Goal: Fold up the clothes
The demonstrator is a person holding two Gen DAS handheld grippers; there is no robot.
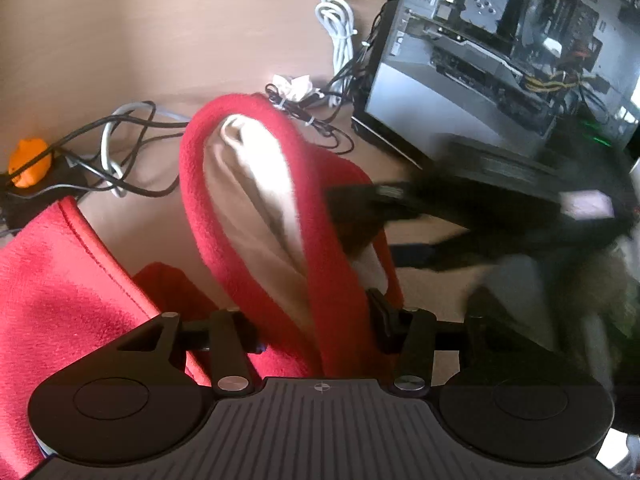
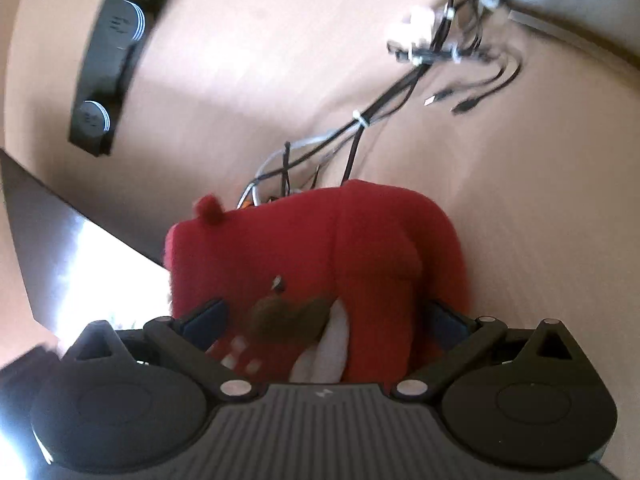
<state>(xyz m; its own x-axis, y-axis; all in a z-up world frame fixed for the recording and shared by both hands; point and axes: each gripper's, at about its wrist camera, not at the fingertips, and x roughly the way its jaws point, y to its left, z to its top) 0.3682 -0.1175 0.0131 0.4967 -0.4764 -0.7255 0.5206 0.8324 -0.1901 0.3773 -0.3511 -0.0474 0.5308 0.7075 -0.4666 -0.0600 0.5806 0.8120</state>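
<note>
A red fleece garment point(image 1: 320, 240) with a cream lining hangs lifted above the wooden table. In the left wrist view my left gripper point(image 1: 316, 328) is shut on its edge, and a fold rises in front of the camera. My right gripper point(image 1: 360, 208) shows there, blurred, gripping the same garment from the right. In the right wrist view my right gripper point(image 2: 324, 316) is shut on a bunched red part of the garment point(image 2: 340, 240), with a brown patch and white lining near the fingers.
An open computer case point(image 1: 500, 60) stands at the right. Black and white cables point(image 1: 332, 40) and an orange object point(image 1: 30, 160) lie on the table point(image 1: 120, 40). A black bar with round caps point(image 2: 108, 60) and loose cables point(image 2: 440, 52) show in the right wrist view.
</note>
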